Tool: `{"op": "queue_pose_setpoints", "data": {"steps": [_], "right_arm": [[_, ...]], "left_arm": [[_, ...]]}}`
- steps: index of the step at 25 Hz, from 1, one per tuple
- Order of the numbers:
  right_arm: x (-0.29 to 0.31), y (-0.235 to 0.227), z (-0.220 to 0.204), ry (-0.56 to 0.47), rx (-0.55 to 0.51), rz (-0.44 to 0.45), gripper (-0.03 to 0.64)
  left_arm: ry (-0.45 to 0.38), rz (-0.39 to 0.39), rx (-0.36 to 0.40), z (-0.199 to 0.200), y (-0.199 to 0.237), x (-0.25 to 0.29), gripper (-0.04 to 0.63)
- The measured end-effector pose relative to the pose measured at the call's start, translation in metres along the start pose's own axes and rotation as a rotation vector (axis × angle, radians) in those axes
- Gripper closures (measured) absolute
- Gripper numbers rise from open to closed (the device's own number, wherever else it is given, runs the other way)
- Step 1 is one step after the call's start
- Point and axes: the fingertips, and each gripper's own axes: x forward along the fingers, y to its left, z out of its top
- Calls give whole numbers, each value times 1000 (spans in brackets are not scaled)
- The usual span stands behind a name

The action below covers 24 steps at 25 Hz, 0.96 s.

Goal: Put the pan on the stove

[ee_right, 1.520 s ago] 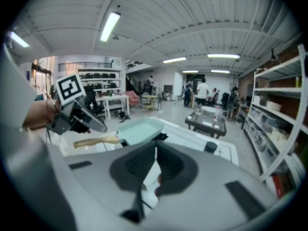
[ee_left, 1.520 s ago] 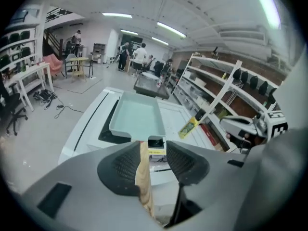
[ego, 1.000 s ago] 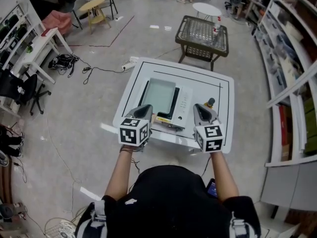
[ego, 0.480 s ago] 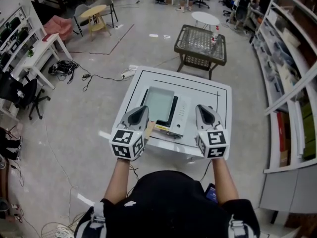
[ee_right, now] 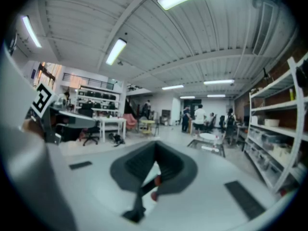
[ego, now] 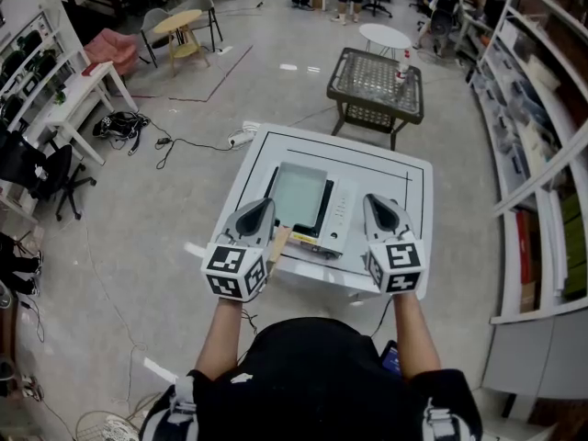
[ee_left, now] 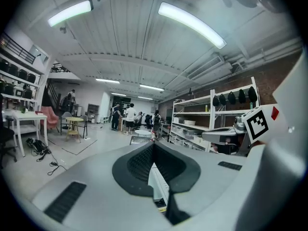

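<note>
The stove [ego: 299, 196], a flat glass cooktop with a white control strip on its right, lies on a white table [ego: 418, 168] in the head view. I see no pan in any view. My left gripper [ego: 257, 208] hovers over the table's near edge at the stove's front left corner, its jaws shut with nothing between them [ee_left: 154, 146]. My right gripper [ego: 378, 205] hangs level with it just right of the stove, its jaws [ee_right: 156, 148] meeting at the tips, empty. A light wooden strip [ego: 278, 243] pokes out beside the left gripper.
A dark wire-top side table [ego: 375, 67] stands beyond the white table, with a small round table [ego: 384, 37] behind it. Tall shelving [ego: 542, 154] runs down the right side. Cables [ego: 175, 141] trail on the floor at left. People stand far back.
Both grippers have drawn slightly back toward me and lower than a second ago. A small yellow-and-black object seen beside the right gripper then is now hidden behind it.
</note>
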Motion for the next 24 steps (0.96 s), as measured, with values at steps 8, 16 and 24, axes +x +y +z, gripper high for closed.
{"op": "queue_pose_setpoints", "data": {"steps": [8, 16, 24], "right_arm": [[3, 1, -1, -2, 12, 3, 583], [6, -2, 1, -4, 14, -1, 582], [4, -3, 3, -7, 14, -1, 583]], "left_arm": [[0, -8, -11, -2, 0, -1, 571], [0, 3, -2, 1, 2, 0, 571], [2, 4, -6, 2, 1, -1, 571]]}}
